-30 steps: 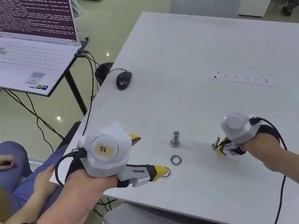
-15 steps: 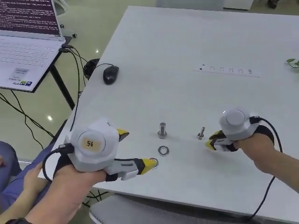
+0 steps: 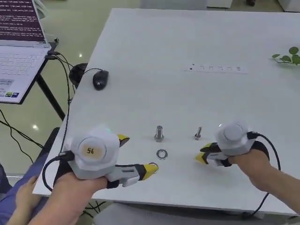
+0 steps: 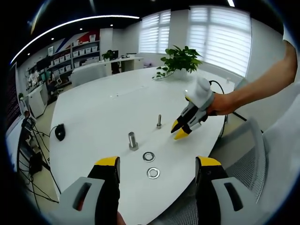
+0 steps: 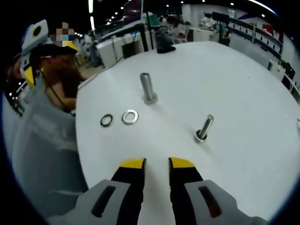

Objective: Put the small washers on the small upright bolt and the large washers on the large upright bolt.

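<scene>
The large upright bolt point(image 3: 159, 133) and the small upright bolt point(image 3: 198, 133) stand side by side near the table's front edge. One washer point(image 3: 161, 154) lies flat in front of the large bolt. In the left gripper view a second washer point(image 4: 153, 173) lies just nearer than the first washer point(image 4: 149, 156). My left gripper point(image 3: 137, 154) hovers left of them, wide open and holding nothing. My right gripper point(image 3: 202, 158) sits just in front of the small bolt point(image 5: 204, 128), its jaws a narrow gap apart with nothing between. A ring shows at that bolt's base.
A black mouse point(image 3: 100, 78) lies at the table's left edge, with a laptop point(image 3: 14, 47) on a stand beyond it. A power strip point(image 3: 215, 69) lies mid-table and a plant point(image 3: 286, 54) at the far right. The front table edge point(image 3: 140, 202) is close under both grippers.
My right gripper has drawn back from the small bolt toward the front edge. The left gripper has stayed beside the washers. The head camera has shifted, sliding the whole scene left.
</scene>
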A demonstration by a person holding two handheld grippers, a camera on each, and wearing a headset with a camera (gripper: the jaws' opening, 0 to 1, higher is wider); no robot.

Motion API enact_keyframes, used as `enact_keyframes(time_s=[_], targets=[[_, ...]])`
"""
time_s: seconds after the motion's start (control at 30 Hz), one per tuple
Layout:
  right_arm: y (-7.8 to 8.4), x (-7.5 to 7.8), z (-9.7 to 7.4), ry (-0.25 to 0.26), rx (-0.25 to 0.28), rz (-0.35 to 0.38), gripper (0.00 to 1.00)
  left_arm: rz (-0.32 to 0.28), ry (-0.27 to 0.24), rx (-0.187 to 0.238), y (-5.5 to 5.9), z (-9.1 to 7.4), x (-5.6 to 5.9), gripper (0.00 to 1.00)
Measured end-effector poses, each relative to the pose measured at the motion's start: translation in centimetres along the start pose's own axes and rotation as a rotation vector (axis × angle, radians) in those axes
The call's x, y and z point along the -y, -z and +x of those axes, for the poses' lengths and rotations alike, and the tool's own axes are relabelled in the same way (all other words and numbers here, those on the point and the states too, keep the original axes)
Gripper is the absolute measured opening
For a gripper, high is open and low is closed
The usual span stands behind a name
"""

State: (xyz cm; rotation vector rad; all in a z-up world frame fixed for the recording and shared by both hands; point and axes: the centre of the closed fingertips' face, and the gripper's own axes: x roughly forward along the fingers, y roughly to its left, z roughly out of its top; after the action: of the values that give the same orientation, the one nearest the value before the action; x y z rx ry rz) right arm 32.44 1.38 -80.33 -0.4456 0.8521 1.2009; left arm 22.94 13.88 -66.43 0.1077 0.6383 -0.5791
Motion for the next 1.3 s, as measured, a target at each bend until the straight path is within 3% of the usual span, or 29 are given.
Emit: enact_keyframes(time_s=[0.2, 0.47, 0.57, 0.63, 0.77, 0.9, 1.0, 1.13, 1.17, 1.3], targets=[[-1.5, -2.7, 2.2, -0.054, 0.002, -0.048, 0.24, 0.017, 0.027, -0.002, 0.1, 0.0, -0.4, 0.65], [-3.7, -3.4, 4.3, -0.089, -0.035, -0.141, 0.27, 0.012, 0.022, 0.006, -0.2, -0.2, -0.8, 0.64], [-4.1, -3.5, 5.0, -0.1, -0.066, -0.203, 0.27, 0.014, 0.02, 0.004, -0.2, -0.2, -0.7, 0.64], [-3.8, -3.1, 5.4, -0.1, -0.12, -0.242, 0.27, 0.016, 0.014, 0.004, -0.3, -0.3, -0.6, 0.64], [-4.3, -3.9, 5.7, -0.145, -0.129, -0.289, 0.28, 0.001, -0.001, 0.017, -0.8, -0.4, -0.8, 0.64], [-4.6, -4.1, 6.1, -0.157, -0.152, -0.345, 0.28, -0.016, -0.013, 0.039, -1.3, -0.5, -1.0, 0.64], [-5.1, -4.4, 6.6, -0.174, -0.151, -0.388, 0.28, -0.015, -0.016, 0.037, -1.2, -0.7, -1.0, 0.64], [-4.4, -4.6, 7.1, -0.2, -0.224, -0.484, 0.28, -0.01, -0.02, 0.027, -0.7, -1.2, -1.1, 0.64], [-4.9, -4.6, 7.2, -0.2, -0.2, -0.515, 0.28, -0.011, -0.025, 0.026, -0.6, -1.4, -1.2, 0.64], [-4.7, -4.4, 7.2, -0.205, -0.226, -0.535, 0.28, -0.027, -0.043, 0.035, -0.4, -1.9, -1.7, 0.64]])
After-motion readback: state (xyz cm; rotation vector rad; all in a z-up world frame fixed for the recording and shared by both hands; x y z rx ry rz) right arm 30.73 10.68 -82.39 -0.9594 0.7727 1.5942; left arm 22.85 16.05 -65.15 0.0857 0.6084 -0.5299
